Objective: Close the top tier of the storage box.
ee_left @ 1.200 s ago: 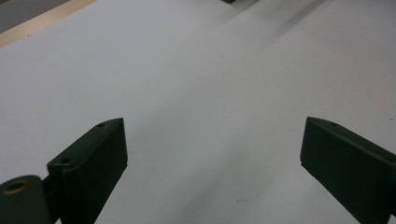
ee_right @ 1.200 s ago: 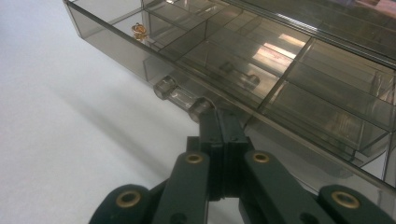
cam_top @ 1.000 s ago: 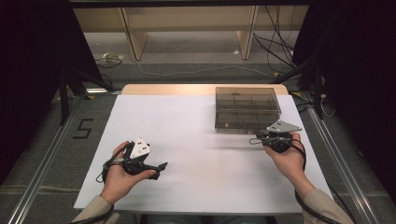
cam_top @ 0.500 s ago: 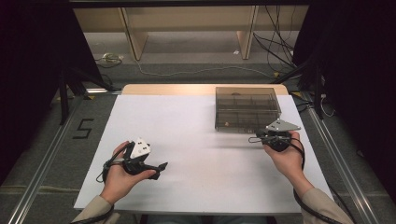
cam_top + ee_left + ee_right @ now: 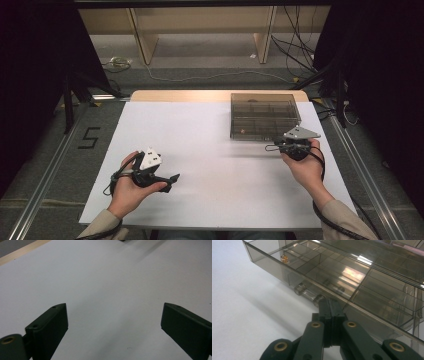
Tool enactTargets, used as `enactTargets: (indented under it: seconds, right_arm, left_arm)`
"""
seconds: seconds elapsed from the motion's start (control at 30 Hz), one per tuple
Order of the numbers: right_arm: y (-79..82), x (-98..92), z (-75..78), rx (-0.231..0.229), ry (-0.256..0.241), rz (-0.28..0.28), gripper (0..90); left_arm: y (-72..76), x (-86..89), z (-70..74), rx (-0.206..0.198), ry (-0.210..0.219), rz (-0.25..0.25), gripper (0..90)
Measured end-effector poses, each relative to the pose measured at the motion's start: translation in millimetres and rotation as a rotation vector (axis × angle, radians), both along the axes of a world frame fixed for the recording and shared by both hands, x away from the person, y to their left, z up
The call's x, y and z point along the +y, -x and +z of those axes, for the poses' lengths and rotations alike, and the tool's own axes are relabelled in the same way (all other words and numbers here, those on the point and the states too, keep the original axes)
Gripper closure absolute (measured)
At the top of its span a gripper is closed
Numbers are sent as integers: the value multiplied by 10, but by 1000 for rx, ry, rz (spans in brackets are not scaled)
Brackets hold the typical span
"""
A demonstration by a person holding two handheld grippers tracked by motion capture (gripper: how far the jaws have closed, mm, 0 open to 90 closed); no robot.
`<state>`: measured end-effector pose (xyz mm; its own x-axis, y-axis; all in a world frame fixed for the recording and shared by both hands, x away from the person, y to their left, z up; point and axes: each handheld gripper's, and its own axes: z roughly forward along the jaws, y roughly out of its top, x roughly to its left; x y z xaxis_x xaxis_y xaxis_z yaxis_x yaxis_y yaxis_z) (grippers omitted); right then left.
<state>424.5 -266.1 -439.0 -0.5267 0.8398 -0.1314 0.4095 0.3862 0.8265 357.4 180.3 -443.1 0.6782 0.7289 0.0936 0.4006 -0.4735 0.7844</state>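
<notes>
Right gripper (image 5: 329,305), jaws pressed together, tip at the front latch of smoky transparent plastic compartment box (image 5: 262,116); left gripper (image 5: 113,322) spread wide above white table sheet (image 5: 200,145).

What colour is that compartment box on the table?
Smoky, see-through grey-brown box; the right gripper view shows it best.

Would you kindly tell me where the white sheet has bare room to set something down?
The white sheet lies bare between the left claw and the compartment box, and along its far left. It is crowded at the box's near edge, where the right claw sits.
</notes>
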Motion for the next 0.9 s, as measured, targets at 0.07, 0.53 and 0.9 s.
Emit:
enactTargets:
  seconds: [0.07, 0.53, 0.9]
  right_arm:
    - [-10, 4, 1, -3, 0, -1, 900]
    - [-63, 19, 14, -15, 0, -15, 900]
    - [-104, 38, 22, -21, 4, -24, 900]
  left_arm:
    - [0, 0, -1, 0, 0, -1, 73]
    - [-1, 1, 1, 0, 0, 1, 73]
    - [-1, 3, 2, 0, 1, 1, 73]
